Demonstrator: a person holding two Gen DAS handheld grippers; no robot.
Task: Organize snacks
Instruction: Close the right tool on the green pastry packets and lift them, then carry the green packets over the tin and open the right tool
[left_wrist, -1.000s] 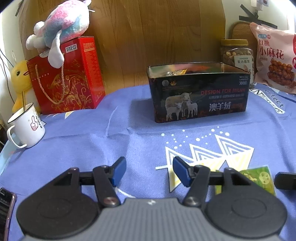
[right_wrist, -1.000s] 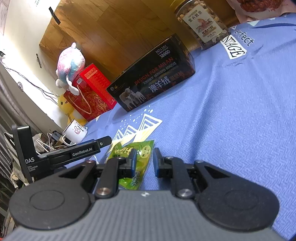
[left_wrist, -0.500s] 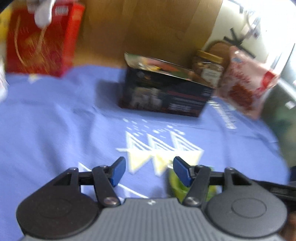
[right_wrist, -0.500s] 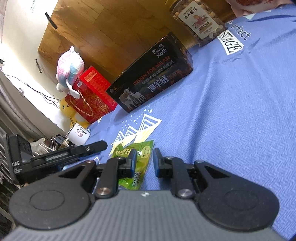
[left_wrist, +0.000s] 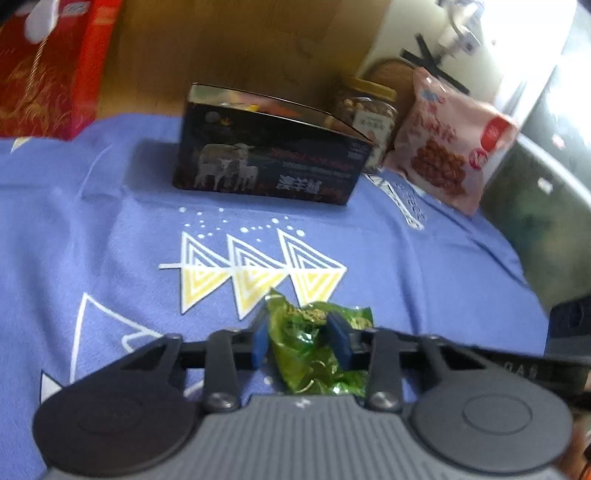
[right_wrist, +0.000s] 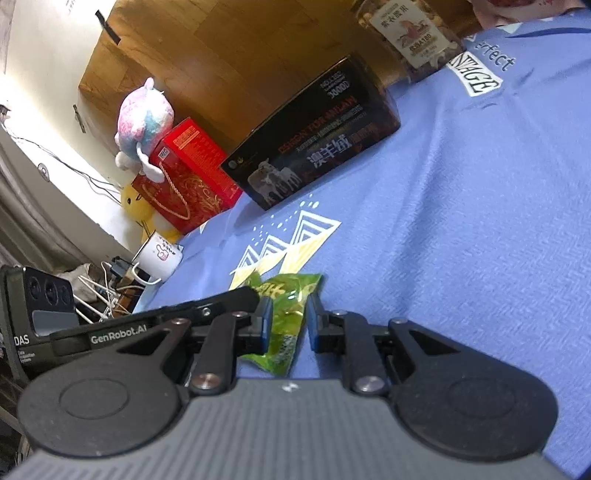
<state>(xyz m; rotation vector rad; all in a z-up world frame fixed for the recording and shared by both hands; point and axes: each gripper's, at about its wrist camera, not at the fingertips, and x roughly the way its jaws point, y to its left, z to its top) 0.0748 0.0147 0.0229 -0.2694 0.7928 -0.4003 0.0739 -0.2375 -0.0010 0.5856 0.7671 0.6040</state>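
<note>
A green snack packet (left_wrist: 314, 347) lies on the blue tablecloth (left_wrist: 110, 229). My left gripper (left_wrist: 301, 343) is open, its blue fingers on either side of the packet, with small gaps. The packet also shows in the right wrist view (right_wrist: 286, 314), between the fingers of my right gripper (right_wrist: 288, 323), which is open around it too. The left gripper's body (right_wrist: 147, 325) sits right beside the right one. An open dark tin box (left_wrist: 269, 166) with sheep on it stands further back and holds some snacks; it also shows in the right wrist view (right_wrist: 317, 144).
A nut jar (left_wrist: 369, 114) and a pink snack bag (left_wrist: 450, 144) stand right of the tin. A red gift box (right_wrist: 184, 177), plush toys (right_wrist: 142, 118) and a white mug (right_wrist: 160, 254) stand at the left. The table edge drops off at the right.
My left gripper swung right and came down around the green packet, next to the right gripper. The right gripper stayed over the packet, shifting slightly.
</note>
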